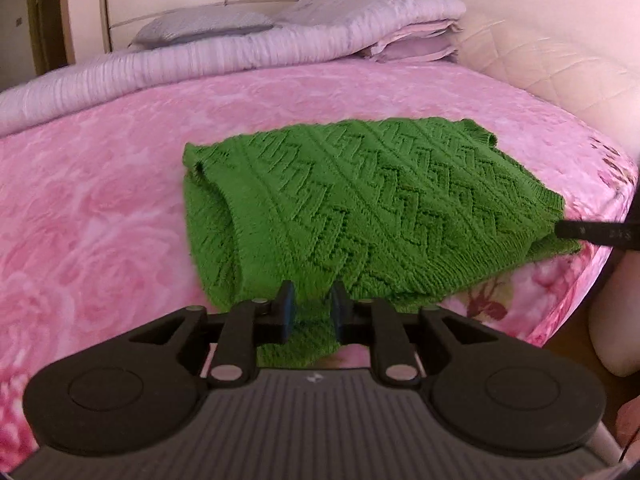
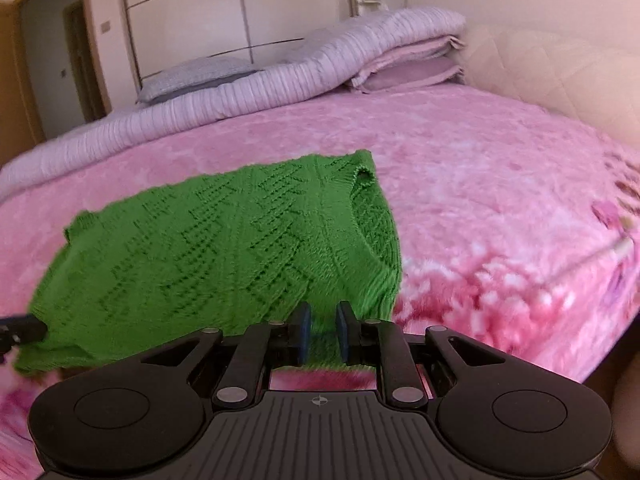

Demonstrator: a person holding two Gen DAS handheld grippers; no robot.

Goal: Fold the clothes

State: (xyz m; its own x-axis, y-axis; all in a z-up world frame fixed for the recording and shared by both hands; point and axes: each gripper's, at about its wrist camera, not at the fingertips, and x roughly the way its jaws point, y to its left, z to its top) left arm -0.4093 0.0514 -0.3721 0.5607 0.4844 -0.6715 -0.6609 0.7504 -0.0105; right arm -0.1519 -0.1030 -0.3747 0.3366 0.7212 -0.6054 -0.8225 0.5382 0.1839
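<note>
A green knitted sweater [image 1: 360, 200] lies folded into a rough rectangle on the pink floral bedspread [image 1: 100, 200], near the bed's front edge. My left gripper [image 1: 313, 312] sits at the sweater's near hem, its jaws slightly apart, with the hem lying loose between the blue pads. In the right wrist view the sweater [image 2: 220, 248] fills the left half, its neckline at the far right corner. My right gripper [image 2: 323, 332] stands at the near edge, its jaws also slightly apart with green knit showing in the gap. Each gripper's black finger shows at the other view's border.
A rolled lilac quilt [image 1: 200, 60] and stacked pillows [image 2: 408, 64] line the far side of the bed. A cream padded headboard [image 1: 540, 60] curves along the right. Cream wardrobe doors [image 2: 240, 20] stand behind. The bed's front edge [image 2: 580, 268] drops off at the right.
</note>
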